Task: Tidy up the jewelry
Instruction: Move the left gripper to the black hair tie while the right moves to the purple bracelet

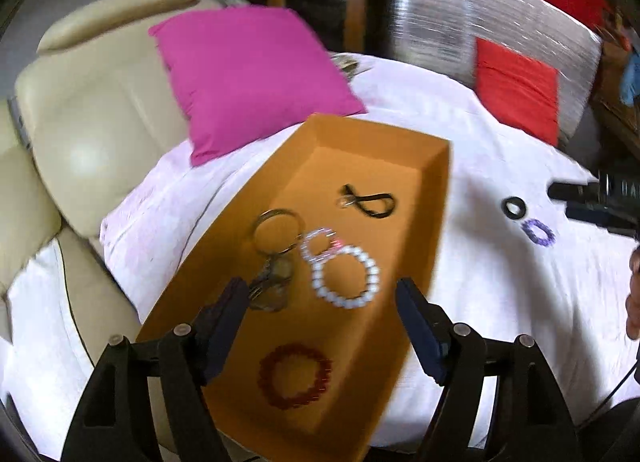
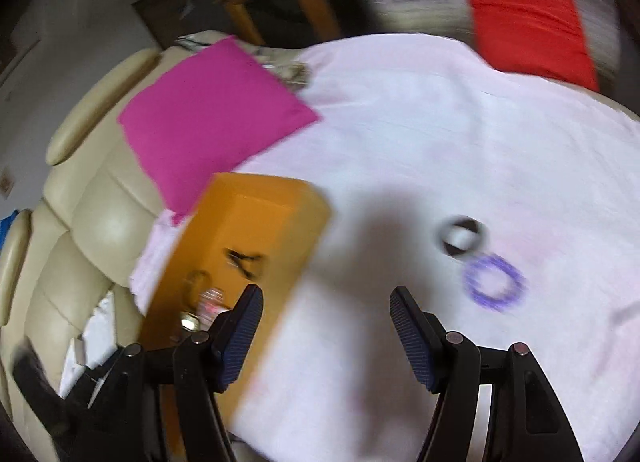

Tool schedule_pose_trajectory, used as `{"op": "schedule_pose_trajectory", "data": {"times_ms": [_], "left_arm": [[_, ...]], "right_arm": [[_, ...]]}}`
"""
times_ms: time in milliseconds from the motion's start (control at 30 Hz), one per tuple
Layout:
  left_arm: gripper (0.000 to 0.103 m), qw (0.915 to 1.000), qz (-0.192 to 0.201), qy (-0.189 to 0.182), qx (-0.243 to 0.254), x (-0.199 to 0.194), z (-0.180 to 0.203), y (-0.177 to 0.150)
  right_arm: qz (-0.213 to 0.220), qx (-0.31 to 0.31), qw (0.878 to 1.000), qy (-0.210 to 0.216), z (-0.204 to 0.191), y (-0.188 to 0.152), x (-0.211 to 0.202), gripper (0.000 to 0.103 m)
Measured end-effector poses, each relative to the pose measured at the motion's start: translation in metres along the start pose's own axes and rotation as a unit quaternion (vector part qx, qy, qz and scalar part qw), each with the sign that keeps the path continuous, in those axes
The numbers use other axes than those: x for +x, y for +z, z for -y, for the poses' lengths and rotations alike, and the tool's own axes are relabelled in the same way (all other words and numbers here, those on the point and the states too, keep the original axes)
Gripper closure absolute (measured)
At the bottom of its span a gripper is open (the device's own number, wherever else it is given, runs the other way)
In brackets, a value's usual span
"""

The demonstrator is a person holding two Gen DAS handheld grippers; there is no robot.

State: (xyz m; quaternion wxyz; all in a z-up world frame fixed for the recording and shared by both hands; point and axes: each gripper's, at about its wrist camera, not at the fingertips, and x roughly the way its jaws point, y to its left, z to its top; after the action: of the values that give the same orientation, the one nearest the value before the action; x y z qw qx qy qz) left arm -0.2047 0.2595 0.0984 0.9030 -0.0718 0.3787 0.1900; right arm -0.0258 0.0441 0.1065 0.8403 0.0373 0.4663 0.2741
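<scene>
An orange tray (image 1: 436, 198) lies on a white sheet; it also shows in the right wrist view (image 2: 304, 222). In it are a white bead bracelet (image 1: 346, 276), a small clear bead ring (image 1: 318, 242), a key ring with keys (image 1: 276, 258), a black cord (image 1: 370, 202) and a red bead bracelet (image 1: 296, 376). My left gripper (image 1: 322, 290) is open and empty above the tray. A black ring (image 2: 462, 238) and a purple bracelet (image 2: 494, 282) lie on the sheet right of the tray. My right gripper (image 2: 326, 298) is open and empty, to their left.
A pink cushion (image 1: 248, 74) lies behind the tray, a red cushion (image 1: 516, 90) at the back right. A cream leather sofa (image 1: 80, 134) is on the left. The right gripper's tip shows at the right edge of the left wrist view (image 1: 584, 198).
</scene>
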Motion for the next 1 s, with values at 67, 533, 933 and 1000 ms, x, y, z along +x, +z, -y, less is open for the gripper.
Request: {"op": "schedule_pose_trajectory", "data": {"times_ms": [67,533,933,1000], "left_arm": [[0.026,0.9998,0.007,0.006,0.020,-0.006,0.015,0.002],[0.024,0.9909,0.022,0.034,0.128,-0.021,0.113,0.018],[0.024,0.9697,0.029,0.010,0.242,-0.015,0.218,0.044],[0.024,0.9695,0.031,-0.007,0.243,-0.016,0.234,0.058]], "right_arm": [[-0.001,0.014,1.000,-0.010,0.023,-0.011,-0.009,0.033],[0.028,0.087,0.996,0.011,0.116,-0.047,-0.042,0.033],[0.072,0.192,0.979,-0.020,0.218,-0.065,-0.089,0.033],[0.086,0.208,0.974,-0.025,0.231,-0.066,-0.097,0.033]]}}
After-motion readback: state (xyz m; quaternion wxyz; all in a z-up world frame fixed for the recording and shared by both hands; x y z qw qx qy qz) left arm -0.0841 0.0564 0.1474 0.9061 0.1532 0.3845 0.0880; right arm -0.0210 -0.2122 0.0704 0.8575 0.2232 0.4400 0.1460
